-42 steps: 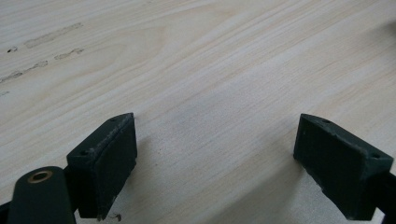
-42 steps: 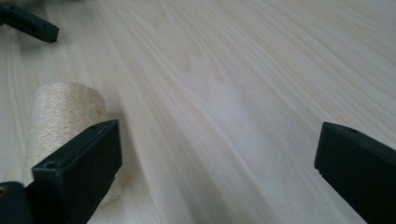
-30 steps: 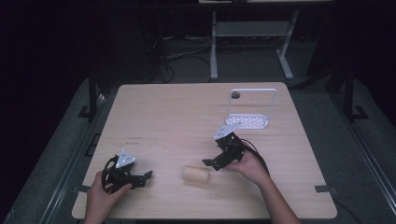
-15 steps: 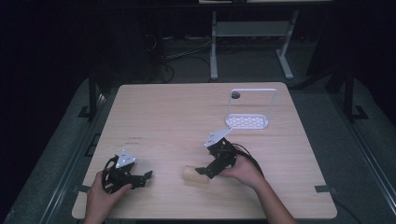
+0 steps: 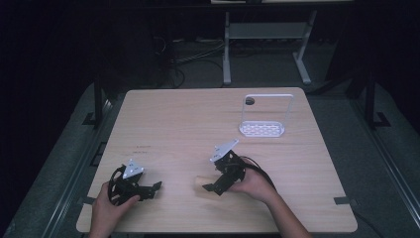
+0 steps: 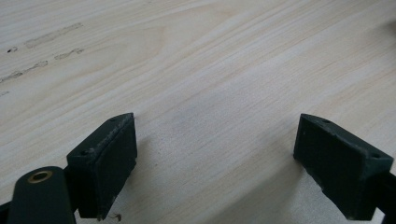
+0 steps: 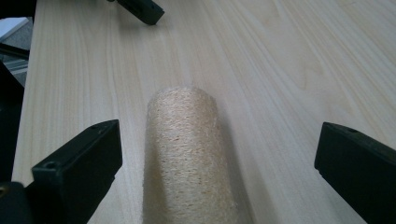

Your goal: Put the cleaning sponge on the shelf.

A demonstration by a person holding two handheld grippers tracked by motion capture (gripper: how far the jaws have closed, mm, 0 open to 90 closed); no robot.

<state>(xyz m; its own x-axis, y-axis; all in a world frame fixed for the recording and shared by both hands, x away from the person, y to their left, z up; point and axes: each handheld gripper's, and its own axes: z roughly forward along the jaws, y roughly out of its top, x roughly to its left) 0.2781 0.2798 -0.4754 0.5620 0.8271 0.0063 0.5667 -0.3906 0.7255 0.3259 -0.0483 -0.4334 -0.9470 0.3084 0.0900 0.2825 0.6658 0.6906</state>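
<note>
A pale, rough, rope-wound cylinder (image 7: 184, 154) lies on its side on the wooden table (image 5: 198, 124). My right gripper (image 7: 215, 158) is open around it, one jaw on each side with a gap to both. In the high view the roll (image 5: 200, 182) peeks out just left of the right gripper (image 5: 214, 187), near the table's front middle. My left gripper (image 5: 152, 191) rests at the front left, held by a hand. Its jaws stand wide open over bare wood in the left gripper view (image 6: 212, 163).
A white wire stand (image 5: 265, 116) with a perforated base sits at the back right of the table. A small dark hole (image 5: 249, 101) marks the wood beside it. Floor, cables and a metal frame (image 5: 262, 39) lie beyond the far edge.
My right gripper has moved left and toward the front, coming down over the cylinder with its jaws on either side. The left gripper has stayed put.
</note>
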